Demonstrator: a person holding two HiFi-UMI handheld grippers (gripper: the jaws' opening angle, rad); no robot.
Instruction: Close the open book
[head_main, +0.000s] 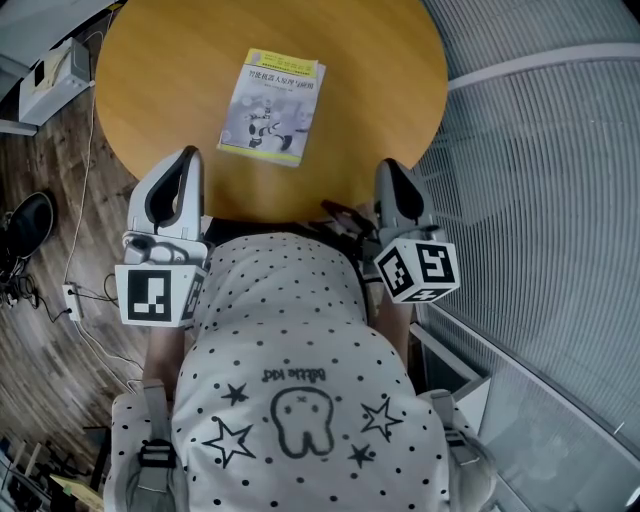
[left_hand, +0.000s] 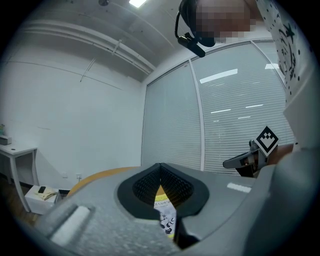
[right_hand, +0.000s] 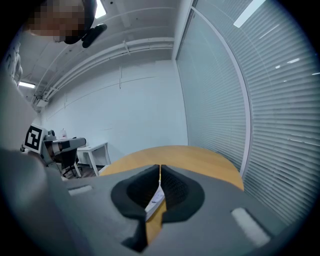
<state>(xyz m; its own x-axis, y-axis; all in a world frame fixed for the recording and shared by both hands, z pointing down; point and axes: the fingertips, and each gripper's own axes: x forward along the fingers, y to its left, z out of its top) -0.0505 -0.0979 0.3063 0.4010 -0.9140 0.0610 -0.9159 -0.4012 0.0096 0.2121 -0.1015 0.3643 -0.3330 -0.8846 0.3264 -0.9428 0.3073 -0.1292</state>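
From the head view, the book (head_main: 272, 106) lies closed, cover up, on the round table (head_main: 160, 60). The left gripper (head_main: 186, 158) and right gripper (head_main: 388, 168) are held at its near edge, close to the person's body and well apart from the book.

In the left gripper view, the jaws meet with nothing between them and point level.

In the right gripper view, the jaws are likewise pressed together and empty, tipped slightly down toward the tabletop.

Book (head_main: 271, 106) on table (head_main: 150, 60), left hand-held gripper (head_main: 186, 156), right hand-held gripper (head_main: 389, 166) at table's near edge
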